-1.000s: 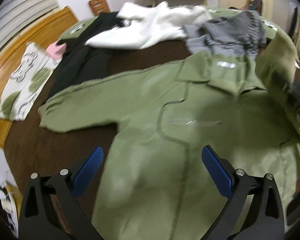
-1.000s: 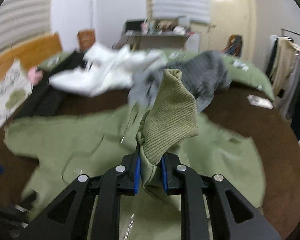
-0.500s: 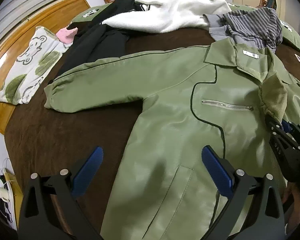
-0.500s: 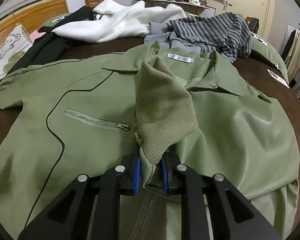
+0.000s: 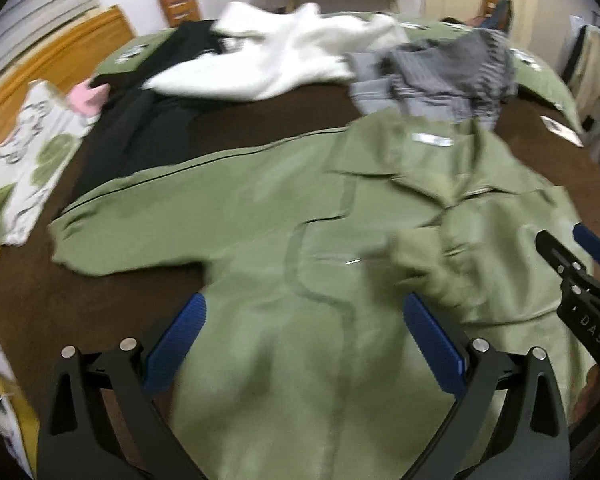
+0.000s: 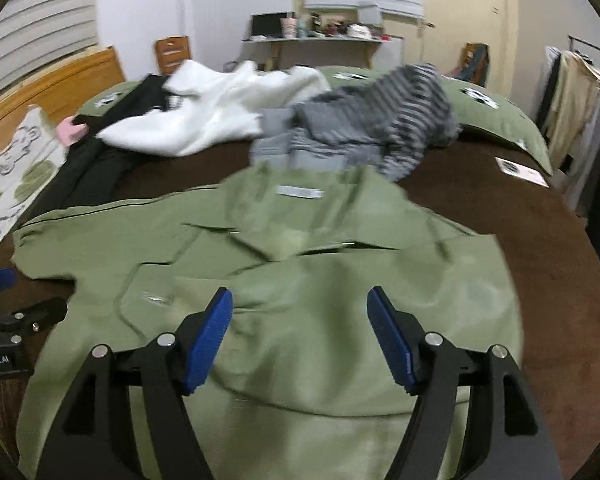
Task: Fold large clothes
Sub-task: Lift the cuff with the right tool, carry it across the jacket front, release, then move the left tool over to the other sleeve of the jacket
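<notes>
A: Where is the green jacket (image 5: 284, 280)?

B: It lies flat on the brown blanket (image 5: 60, 304), front up. One sleeve is folded over its chest, the cuff (image 5: 416, 248) near the zip pocket.

A: And the tongs?

B: The left gripper (image 5: 302, 340) is wide open over the jacket, holding nothing. The right gripper (image 6: 300, 332) is wide open too, empty.

A: What's behind the jacket?

B: A striped sweater (image 6: 384, 128) and a white fleece (image 6: 216, 116).

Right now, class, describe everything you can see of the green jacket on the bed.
The green jacket lies front-up on the brown bedspread, smooth and slightly shiny. It has an open collar with a white label, dark piping and a chest zip pocket. One sleeve stretches outward; the other is folded across the chest, ribbed cuff showing. Neither gripper grips it.
</notes>
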`<move>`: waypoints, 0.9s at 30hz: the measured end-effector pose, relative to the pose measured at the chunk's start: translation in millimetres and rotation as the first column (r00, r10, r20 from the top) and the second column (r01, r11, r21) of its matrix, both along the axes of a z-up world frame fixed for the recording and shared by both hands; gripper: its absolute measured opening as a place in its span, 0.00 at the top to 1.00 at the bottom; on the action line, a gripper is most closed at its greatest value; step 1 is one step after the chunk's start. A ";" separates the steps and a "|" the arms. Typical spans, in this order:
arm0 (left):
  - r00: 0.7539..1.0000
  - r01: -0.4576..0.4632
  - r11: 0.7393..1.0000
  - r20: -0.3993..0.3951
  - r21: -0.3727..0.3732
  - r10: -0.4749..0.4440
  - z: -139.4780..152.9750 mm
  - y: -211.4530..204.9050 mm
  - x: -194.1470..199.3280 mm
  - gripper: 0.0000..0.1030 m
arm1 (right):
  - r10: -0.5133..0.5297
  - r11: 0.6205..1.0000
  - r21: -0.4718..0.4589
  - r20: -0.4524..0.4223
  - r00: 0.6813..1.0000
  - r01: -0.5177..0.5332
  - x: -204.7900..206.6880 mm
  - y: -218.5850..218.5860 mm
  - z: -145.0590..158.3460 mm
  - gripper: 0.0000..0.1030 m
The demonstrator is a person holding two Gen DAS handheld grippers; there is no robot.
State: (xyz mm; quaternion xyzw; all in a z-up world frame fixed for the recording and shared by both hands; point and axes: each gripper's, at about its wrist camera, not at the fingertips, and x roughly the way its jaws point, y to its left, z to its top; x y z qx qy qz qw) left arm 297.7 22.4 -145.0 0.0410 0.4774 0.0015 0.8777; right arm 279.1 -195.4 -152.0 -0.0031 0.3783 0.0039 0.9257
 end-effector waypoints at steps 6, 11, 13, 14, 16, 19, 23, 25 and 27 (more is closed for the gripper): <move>0.997 0.080 0.995 0.015 -0.053 -0.079 -9.3 -80.5 22.7 0.06 | -0.091 0.996 0.001 -0.098 0.991 0.091 14.3 -72.7 -25.4 0.33; 0.996 0.091 0.992 -0.002 -0.086 -0.092 -30.4 -124.0 37.9 0.06 | -0.162 0.986 0.022 -0.168 0.972 0.168 20.5 -114.2 -54.0 0.33; 0.996 0.081 0.991 -0.025 -0.106 -0.084 -43.4 -134.1 42.1 0.06 | -0.164 0.986 0.008 -0.178 0.970 0.169 24.2 -120.1 -62.5 0.33; 0.996 0.074 0.991 -0.034 -0.111 -0.078 -50.0 -136.6 43.4 0.06 | -0.163 0.986 0.005 -0.183 0.970 0.166 27.0 -121.6 -66.7 0.33; 0.997 0.054 0.993 -0.050 -0.107 -0.059 -65.6 -141.0 45.5 0.06 | -0.164 0.986 0.007 -0.197 0.967 0.169 32.7 -126.2 -76.2 0.33; 0.996 0.034 0.996 -0.076 -0.084 -0.041 -91.0 -138.5 48.0 0.06 | -0.164 0.986 0.008 -0.206 0.965 0.169 41.5 -131.1 -88.0 0.33; 0.994 0.043 0.996 -0.099 -0.075 -0.051 -115.9 -126.7 50.1 0.06 | -0.163 0.986 -0.006 -0.218 0.962 0.166 53.5 -132.5 -99.5 0.29; 0.993 0.053 0.994 -0.099 -0.099 -0.063 -122.9 -119.6 49.8 0.05 | -0.166 0.986 -0.013 -0.220 0.961 0.168 57.8 -132.9 -102.8 0.27; 0.992 0.078 0.993 -0.088 -0.087 -0.085 -124.6 -117.8 47.9 0.05 | -0.170 0.985 -0.019 -0.226 0.959 0.171 62.2 -133.4 -107.3 0.25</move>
